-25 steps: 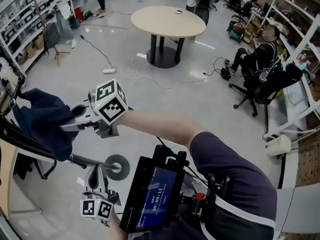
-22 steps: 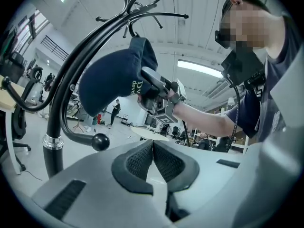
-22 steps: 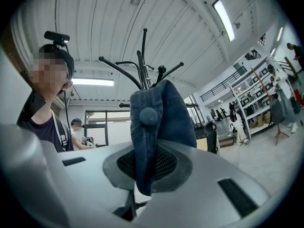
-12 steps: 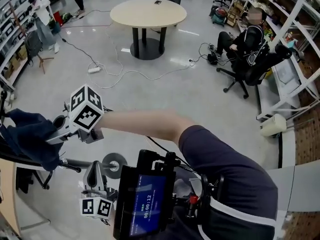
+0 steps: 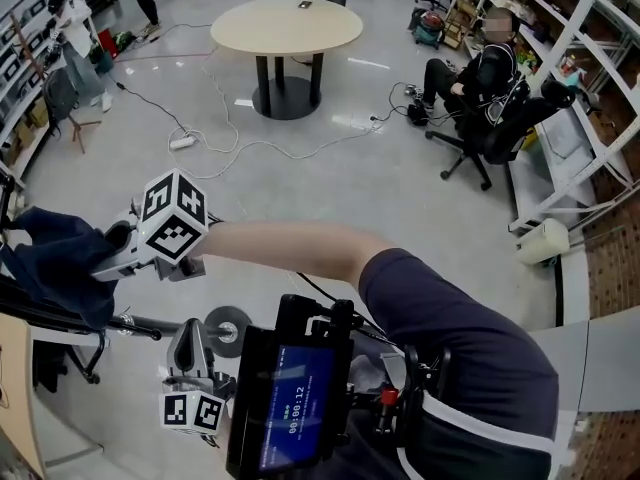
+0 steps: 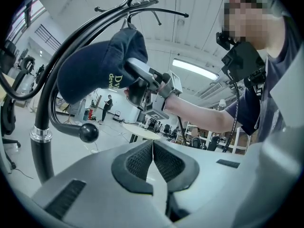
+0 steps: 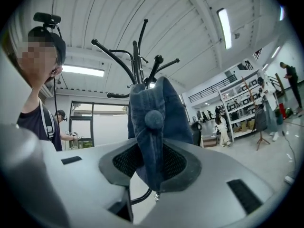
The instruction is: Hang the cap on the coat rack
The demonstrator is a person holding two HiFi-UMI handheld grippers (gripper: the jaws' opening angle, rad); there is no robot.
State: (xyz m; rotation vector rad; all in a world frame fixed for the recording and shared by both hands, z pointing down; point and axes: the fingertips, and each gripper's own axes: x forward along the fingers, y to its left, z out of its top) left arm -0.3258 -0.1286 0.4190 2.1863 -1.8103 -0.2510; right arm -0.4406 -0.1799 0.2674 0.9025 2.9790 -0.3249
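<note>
A dark blue cap (image 5: 55, 258) is draped over the black coat rack (image 5: 40, 318) at the left of the head view. My right gripper (image 5: 108, 256) reaches it from the right. In the right gripper view the cap (image 7: 154, 122) hangs from the rack's hooks (image 7: 137, 56), and its cloth fills the gap between the right gripper (image 7: 151, 163) pads. Those jaws are opening. The left gripper (image 6: 152, 144) is shut and empty. It looks up at the cap (image 6: 99, 65) and a knobbed rack arm (image 6: 89, 132), and sits low in the head view (image 5: 190, 328).
A round table (image 5: 285, 26) stands beyond on the grey floor, with cables (image 5: 230, 138) trailing across it. A person sits in an office chair (image 5: 480, 88) at the right, beside white shelving (image 5: 590, 88). A screen device (image 5: 295, 403) hangs at my chest.
The head view has swung, so the room sits further left in the picture. My right gripper stays at the cap on the rack. The left gripper has hardly moved.
</note>
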